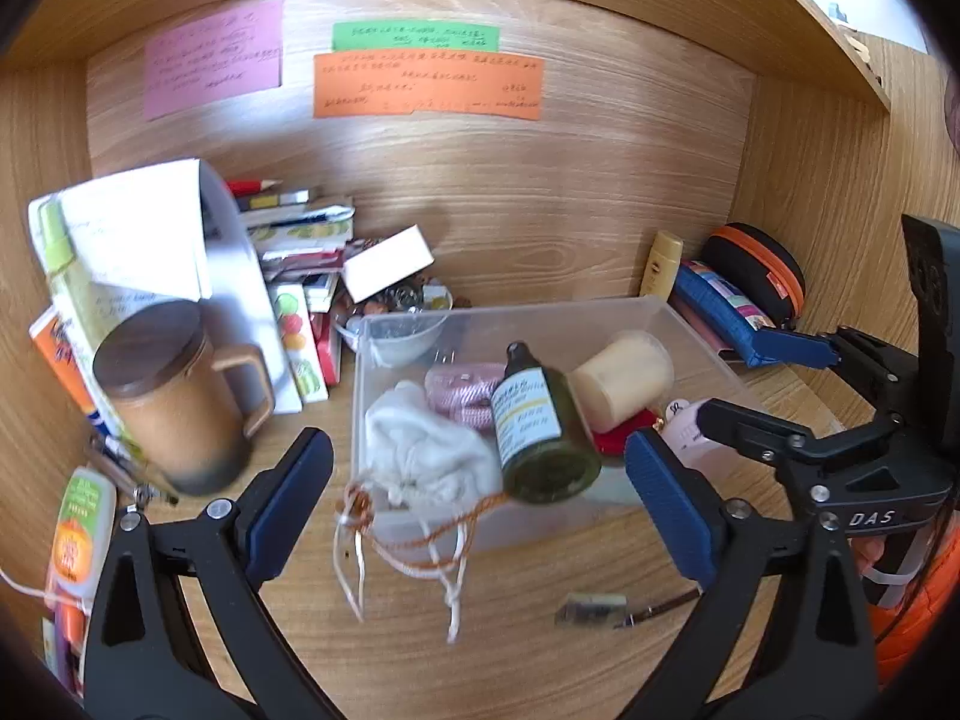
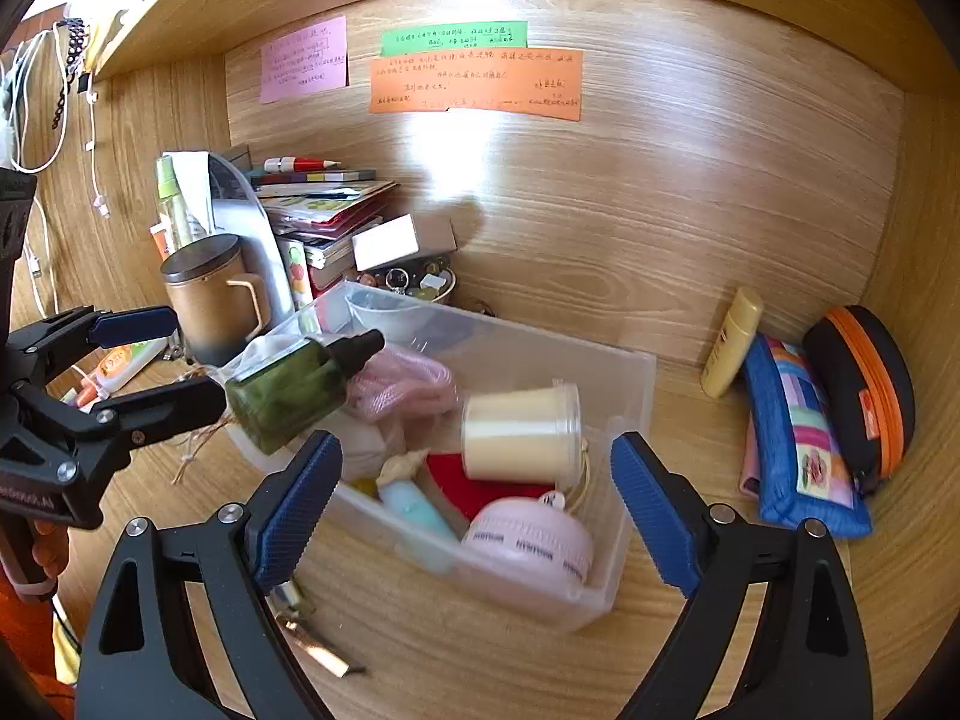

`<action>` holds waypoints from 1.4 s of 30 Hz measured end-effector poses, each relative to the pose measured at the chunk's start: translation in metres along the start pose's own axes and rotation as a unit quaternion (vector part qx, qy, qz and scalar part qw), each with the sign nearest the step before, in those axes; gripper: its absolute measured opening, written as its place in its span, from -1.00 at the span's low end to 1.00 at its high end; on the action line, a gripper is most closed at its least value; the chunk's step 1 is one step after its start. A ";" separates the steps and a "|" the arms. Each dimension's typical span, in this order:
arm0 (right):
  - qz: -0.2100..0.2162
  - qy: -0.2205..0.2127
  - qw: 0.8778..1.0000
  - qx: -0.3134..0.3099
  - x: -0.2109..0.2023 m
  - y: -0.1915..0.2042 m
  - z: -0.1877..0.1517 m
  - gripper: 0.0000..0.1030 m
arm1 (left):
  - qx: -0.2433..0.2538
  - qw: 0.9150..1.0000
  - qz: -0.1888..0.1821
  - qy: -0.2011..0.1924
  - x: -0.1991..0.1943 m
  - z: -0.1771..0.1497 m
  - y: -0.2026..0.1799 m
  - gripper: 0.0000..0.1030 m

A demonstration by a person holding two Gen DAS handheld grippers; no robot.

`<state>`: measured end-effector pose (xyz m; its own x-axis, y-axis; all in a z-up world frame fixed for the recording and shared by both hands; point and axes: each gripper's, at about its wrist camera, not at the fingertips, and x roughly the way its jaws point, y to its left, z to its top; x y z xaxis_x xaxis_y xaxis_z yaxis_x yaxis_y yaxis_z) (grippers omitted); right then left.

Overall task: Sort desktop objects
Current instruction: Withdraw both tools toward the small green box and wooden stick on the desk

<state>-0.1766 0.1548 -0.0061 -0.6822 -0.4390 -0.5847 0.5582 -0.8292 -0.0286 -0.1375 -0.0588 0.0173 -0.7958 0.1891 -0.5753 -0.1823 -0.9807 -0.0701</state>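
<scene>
— Hanging over the near edge of the bin (image 1: pixel 606 309), the left gripper (image 1: pixel 480 498) has its jaws spread wide with nothing pressed between the blue pads (image 1: pixel 282 510). And the right one?

— The right gripper (image 2: pixel 477 510) is released too, pads apart, above the bin's near wall (image 2: pixel 420 546).

— Where does the bottle (image 1: pixel 537 426) sit?

— In the bin, tilted, its base at the near wall and its black cap pointing toward the back. It leans over a white pouch (image 1: pixel 420 450) whose cords (image 1: pixel 414 552) spill out onto the desk (image 1: pixel 540 660).

— What else lies in there?

— A cream jar (image 2: pixel 522 432) on its side, a pink fan (image 2: pixel 528 540), something red under them, a pink knit piece (image 2: pixel 408 390).

— And around the bin?

— A brown mug (image 1: pixel 174 390) to its left, before stacked books (image 1: pixel 300 222); a blue case (image 2: pixel 804 438) and a black-and-orange one (image 2: pixel 864 384) well off to the right.
</scene>
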 end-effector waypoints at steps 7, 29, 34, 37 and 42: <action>-0.008 0.011 1.000 -0.002 -0.012 0.010 -0.019 0.77 | -0.023 1.000 0.003 0.018 -0.007 -0.018 0.009 0.95; 0.032 0.116 0.993 0.006 0.011 0.050 -0.081 0.77 | -0.094 0.991 -0.027 0.095 0.001 -0.076 0.033 0.95; 0.040 0.133 0.990 0.006 0.021 0.054 -0.088 0.77 | -0.101 0.988 -0.036 0.113 0.010 -0.086 0.031 0.95; 0.041 0.138 0.989 0.012 0.026 0.054 -0.089 0.77 | -0.102 0.987 -0.031 0.117 0.013 -0.091 0.028 0.95; 0.047 0.137 0.989 0.004 0.032 0.062 -0.085 0.73 | -0.100 0.987 -0.027 0.121 0.014 -0.097 0.028 0.95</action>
<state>-0.1235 0.1189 -0.0956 -0.4728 -0.4048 -0.7827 0.6087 -0.7923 0.0420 -0.0977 -0.0886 -0.0714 -0.6217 0.2485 -0.7428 -0.0849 -0.9641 -0.2515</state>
